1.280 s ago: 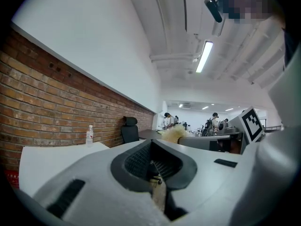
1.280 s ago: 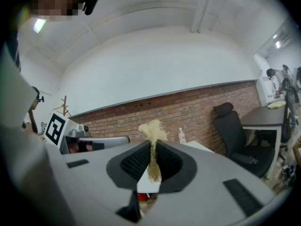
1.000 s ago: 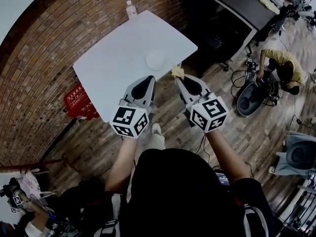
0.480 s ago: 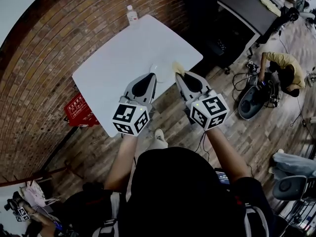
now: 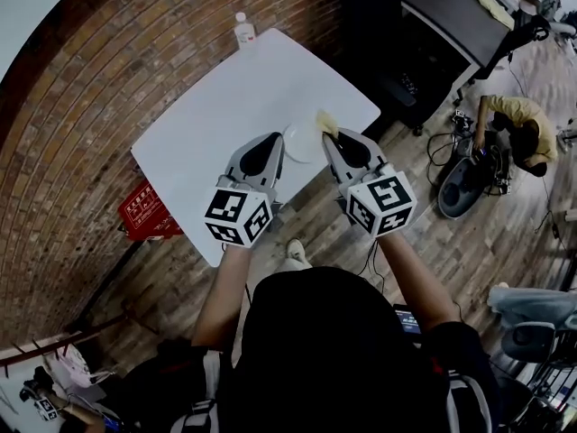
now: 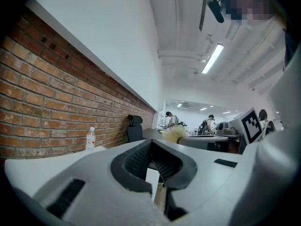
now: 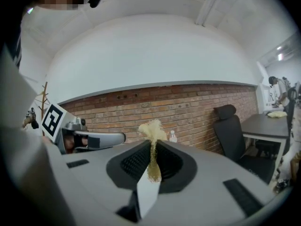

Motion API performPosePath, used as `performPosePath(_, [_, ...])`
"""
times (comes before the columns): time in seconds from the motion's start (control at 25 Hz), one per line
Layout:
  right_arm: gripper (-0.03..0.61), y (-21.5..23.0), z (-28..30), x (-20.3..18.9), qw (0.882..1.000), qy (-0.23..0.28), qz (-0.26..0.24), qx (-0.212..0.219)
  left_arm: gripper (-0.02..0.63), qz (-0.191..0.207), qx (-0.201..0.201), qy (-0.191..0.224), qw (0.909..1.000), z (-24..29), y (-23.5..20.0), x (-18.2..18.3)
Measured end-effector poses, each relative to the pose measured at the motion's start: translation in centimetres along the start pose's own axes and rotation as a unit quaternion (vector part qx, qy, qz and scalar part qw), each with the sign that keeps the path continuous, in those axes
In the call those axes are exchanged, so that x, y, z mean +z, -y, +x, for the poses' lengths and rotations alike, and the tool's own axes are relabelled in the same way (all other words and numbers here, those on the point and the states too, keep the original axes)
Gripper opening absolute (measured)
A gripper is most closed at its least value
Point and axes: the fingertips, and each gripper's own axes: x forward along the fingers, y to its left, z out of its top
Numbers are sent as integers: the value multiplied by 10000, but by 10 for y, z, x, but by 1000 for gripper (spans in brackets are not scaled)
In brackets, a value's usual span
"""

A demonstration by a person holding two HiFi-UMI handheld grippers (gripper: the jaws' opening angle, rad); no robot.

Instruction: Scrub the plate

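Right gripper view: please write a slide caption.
Right gripper shut on a yellow sponge, brick wall behind.

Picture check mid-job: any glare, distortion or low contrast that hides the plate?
Head view: heavy fisheye bend, evenly lit; the white plate barely stands out against the white table. Left gripper view: bright ceiling light, dark corners, the left gripper fills the lower half. Right gripper view: sponge sharp between the jaws, brick wall bowed.

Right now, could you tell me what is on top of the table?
A plate and a bottle; the table beneath the left tool and right tool is covered.
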Motion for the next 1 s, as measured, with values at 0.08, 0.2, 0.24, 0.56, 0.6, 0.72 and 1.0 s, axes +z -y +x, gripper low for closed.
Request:
performPosePath(0.08, [41,0,11,-1,10000,-22,-1,-9,18,-37,-15,-27,10000,4,-9,-2])
performPosePath(0.2, [42,1,23,-1,10000,-18,52,-33,18,-71,-61,-51,9999,8,-20,-3])
performPosePath(0.24, [41,1,27,-2,10000,-27,58,-46,18,-77,-76,-58,9999,9,-24,-3])
performPosePath(0.56, [41,11,47,-17,9990,-240,112,-369,18,-276,-179,-282,9991,17,-53,-25])
performPosePath(0.6, [43,12,48,-20,9988,-272,119,-396,18,-284,-192,-314,9989,18,-56,-29])
performPosePath(0.72, [41,16,50,-31,9980,-389,142,-469,18,-315,-198,-384,9986,21,-62,-38])
performPosePath(1.0, [43,26,46,-60,9951,-721,319,-600,18,-444,-260,-703,9962,28,-66,-74])
